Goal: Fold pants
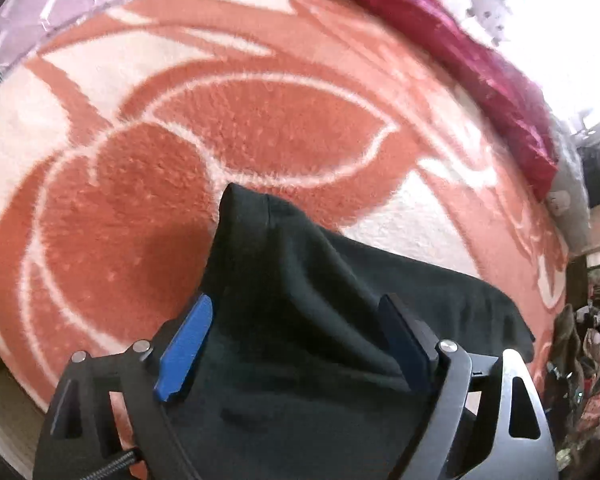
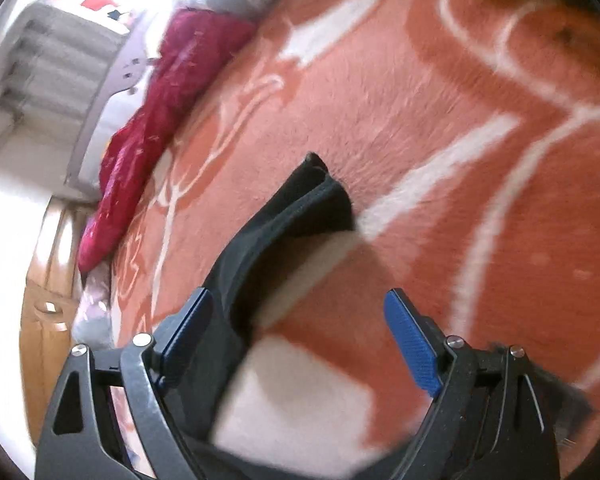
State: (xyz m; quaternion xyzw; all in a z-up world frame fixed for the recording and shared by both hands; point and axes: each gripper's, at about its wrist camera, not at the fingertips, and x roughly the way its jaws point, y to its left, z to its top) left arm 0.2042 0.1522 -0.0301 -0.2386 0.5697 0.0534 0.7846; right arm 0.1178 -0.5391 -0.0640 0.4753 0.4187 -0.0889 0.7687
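Dark pants (image 1: pixel 300 256) lie bunched on an orange-and-cream fleece blanket (image 1: pixel 260 120), one peaked fold rising in front of the left wrist camera. My left gripper (image 1: pixel 296 300) stands wide open over them. The cloth sits loosely between the blue pads (image 1: pixel 188 344) and is not pinched. In the right wrist view a narrow end of the pants (image 2: pixel 311 204) points up the blanket (image 2: pixel 439 120) and runs back along the left finger (image 2: pixel 188 328). My right gripper (image 2: pixel 298 293) is also wide open, with bare blanket across most of its gap.
A crumpled crimson cloth (image 1: pixel 479 72) (image 2: pixel 160 100) lies along the blanket's far edge. Beyond it are a white radiator (image 2: pixel 48 52) and a wooden bed frame (image 2: pixel 44 300). A lilac quilted cover (image 1: pixel 60 0) shows at top left, and clutter (image 1: pixel 591 340) sits at the right.
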